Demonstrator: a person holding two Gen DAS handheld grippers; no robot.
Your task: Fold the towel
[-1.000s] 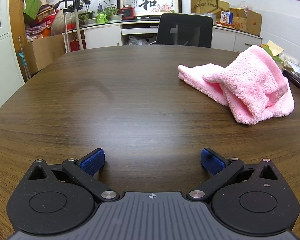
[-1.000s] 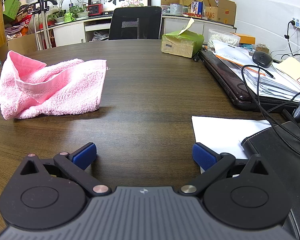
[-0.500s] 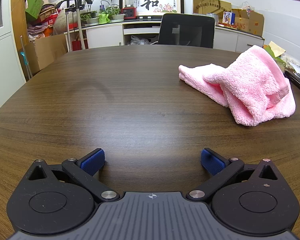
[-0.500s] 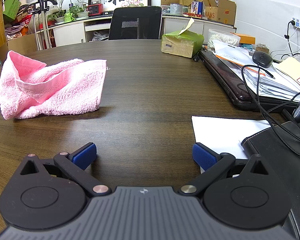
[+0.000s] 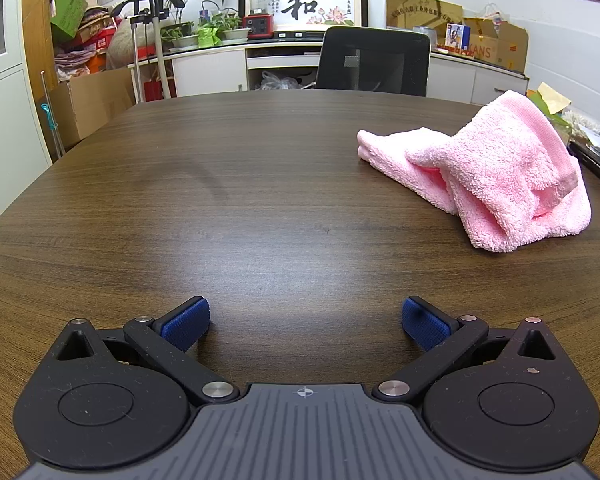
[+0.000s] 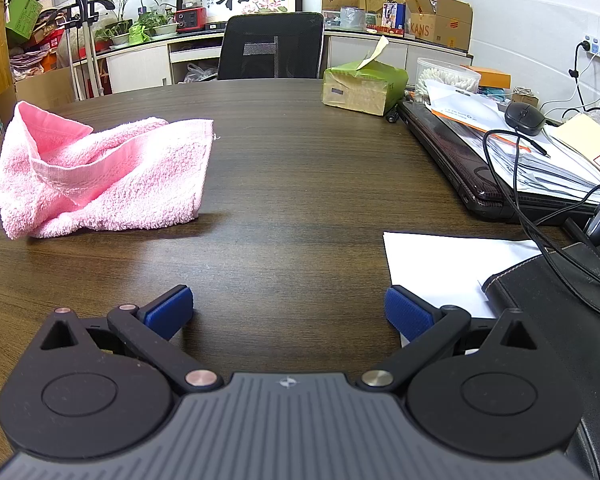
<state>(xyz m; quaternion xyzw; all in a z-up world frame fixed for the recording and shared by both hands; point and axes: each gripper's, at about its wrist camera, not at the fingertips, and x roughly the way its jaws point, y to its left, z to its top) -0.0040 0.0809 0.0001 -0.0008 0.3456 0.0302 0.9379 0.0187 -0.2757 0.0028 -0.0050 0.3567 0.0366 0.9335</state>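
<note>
A crumpled pink towel (image 5: 496, 172) lies in a heap on the dark wooden table (image 5: 228, 184). In the left wrist view it is far to the right. In the right wrist view the towel (image 6: 100, 176) is at the left. My left gripper (image 5: 305, 322) is open and empty, low over the table, well short of the towel. My right gripper (image 6: 288, 310) is open and empty, low over the table, to the right of the towel.
A white sheet of paper (image 6: 452, 268) and a black folder (image 6: 560, 300) lie by my right gripper. A laptop with papers (image 6: 500, 152), cables, a mouse (image 6: 525, 118) and a green tissue box (image 6: 364, 86) line the right side. A black chair (image 6: 272, 46) stands behind the table.
The left wrist view has shifted slightly, so the towel sits a little further right in it. The right gripper has not moved. Both grippers stay open.
</note>
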